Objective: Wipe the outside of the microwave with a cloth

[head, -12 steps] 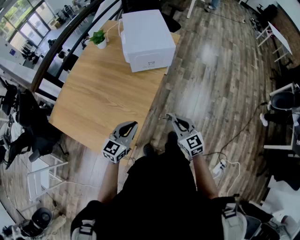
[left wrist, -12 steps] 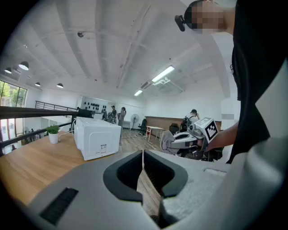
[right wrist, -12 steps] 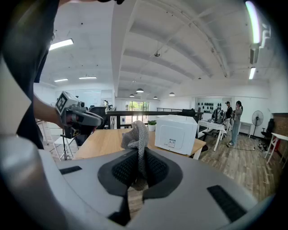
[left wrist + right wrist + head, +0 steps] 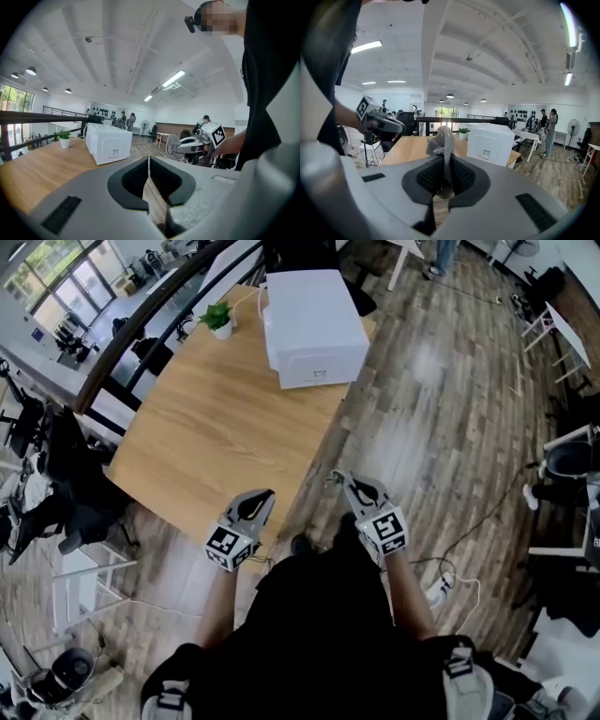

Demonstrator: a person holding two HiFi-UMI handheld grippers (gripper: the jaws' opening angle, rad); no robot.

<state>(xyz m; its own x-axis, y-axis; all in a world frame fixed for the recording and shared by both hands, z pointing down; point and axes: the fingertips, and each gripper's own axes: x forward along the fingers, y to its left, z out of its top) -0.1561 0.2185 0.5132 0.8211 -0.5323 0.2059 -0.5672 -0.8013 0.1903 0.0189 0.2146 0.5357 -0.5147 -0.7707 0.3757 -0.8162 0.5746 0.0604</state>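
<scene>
A white microwave (image 4: 314, 326) stands at the far end of a wooden table (image 4: 216, 427); it also shows as the white microwave (image 4: 108, 142) and the white microwave (image 4: 491, 143) in the gripper views. My right gripper (image 4: 339, 479) is shut on a grey mesh cloth (image 4: 442, 145), which sticks up between its jaws. My left gripper (image 4: 265, 495) is shut with nothing in it, hovering at the table's near edge. Both grippers are well short of the microwave.
A small potted plant (image 4: 218, 318) stands on the table left of the microwave. Wooden floor (image 4: 422, 418) lies to the right of the table. Chairs and desks (image 4: 47, 474) crowd the left side. A cable and power strip (image 4: 441, 582) lie on the floor by my right side.
The view has shifted slightly, so the table and microwave sit a little further right and down. Both grippers hold about the same pose.
</scene>
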